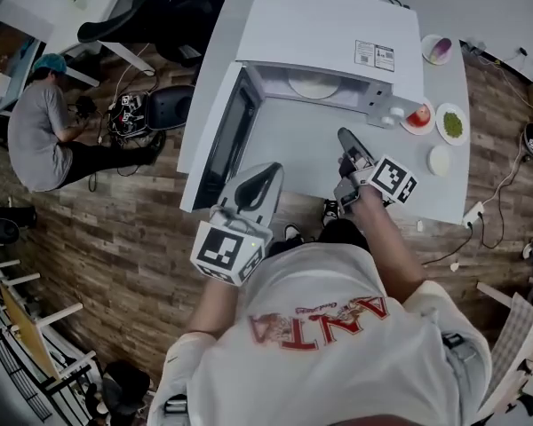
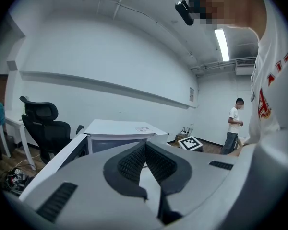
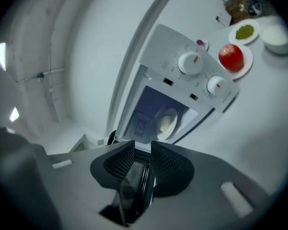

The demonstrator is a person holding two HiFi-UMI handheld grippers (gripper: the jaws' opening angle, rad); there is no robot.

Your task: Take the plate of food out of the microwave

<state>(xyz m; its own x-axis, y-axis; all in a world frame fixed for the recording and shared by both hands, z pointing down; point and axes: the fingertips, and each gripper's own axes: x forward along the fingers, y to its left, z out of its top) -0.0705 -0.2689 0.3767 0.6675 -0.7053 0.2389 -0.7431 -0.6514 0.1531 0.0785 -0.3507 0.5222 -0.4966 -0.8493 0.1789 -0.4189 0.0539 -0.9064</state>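
The white microwave (image 1: 329, 34) stands on the white table (image 1: 293, 140) with its door (image 1: 229, 140) swung open to the left. Inside, a pale plate of food (image 1: 314, 85) rests on the turntable; the right gripper view shows this plate (image 3: 167, 121) in the lit cavity. My right gripper (image 1: 345, 136) hovers over the table before the opening, its jaws a little apart with nothing held; in its own view (image 3: 142, 152) the dark door only shows beyond the gap. My left gripper (image 1: 268, 171) is near the door's outer edge, its tips (image 2: 145, 145) touching, holding nothing.
Right of the microwave sit a red apple on a plate (image 1: 418, 115), a plate of green food (image 1: 452, 125), a white bowl (image 1: 439, 160) and a bowl with something purple (image 1: 438, 49). A person (image 1: 40, 131) sits on the floor at left, near a black office chair (image 1: 133, 16).
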